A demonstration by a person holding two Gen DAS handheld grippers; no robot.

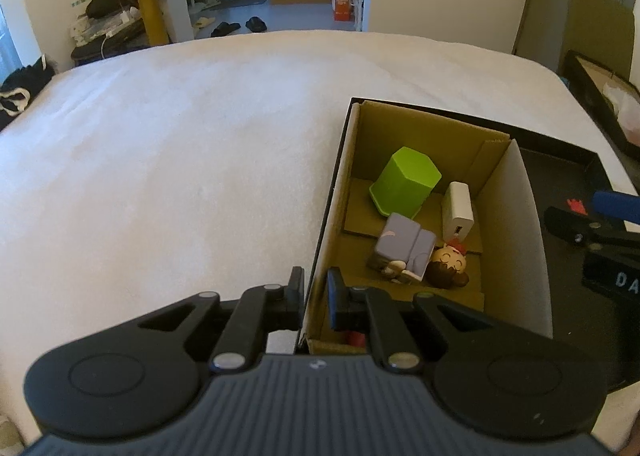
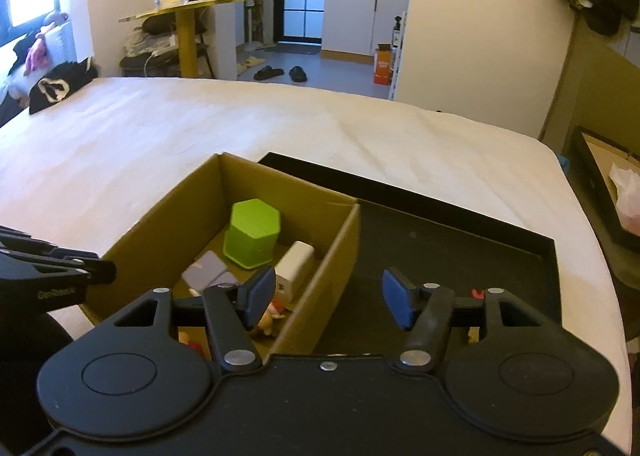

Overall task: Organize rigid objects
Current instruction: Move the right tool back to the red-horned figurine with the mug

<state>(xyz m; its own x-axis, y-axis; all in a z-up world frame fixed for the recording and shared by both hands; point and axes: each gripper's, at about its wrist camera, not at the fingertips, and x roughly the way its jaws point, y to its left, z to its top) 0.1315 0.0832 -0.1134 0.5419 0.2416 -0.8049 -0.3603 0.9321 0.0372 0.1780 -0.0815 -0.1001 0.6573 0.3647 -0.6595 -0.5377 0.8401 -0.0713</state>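
Two hand-held grippers work at an open brown cardboard box (image 1: 496, 192) that lies on a white bed (image 1: 180, 144), at the lower right of the left wrist view. The left hand-held gripper (image 1: 314, 296) is pressed together on the box's near side wall, pinching it. The right hand-held gripper (image 2: 329, 298) stands spread with nothing between its blue pads, over the wall between the box and a flat black lid (image 2: 460, 240). Inside the box lie a smooth green hexagonal plastic cup (image 1: 404, 186), a glossy white charger block (image 1: 458, 210), a lilac book-shaped toy (image 1: 404, 246) and a small round-headed doll figure (image 1: 448, 266). I judge that the thin wall could bend, or the box could slide on the soft sheet and tip the loose hard pieces.
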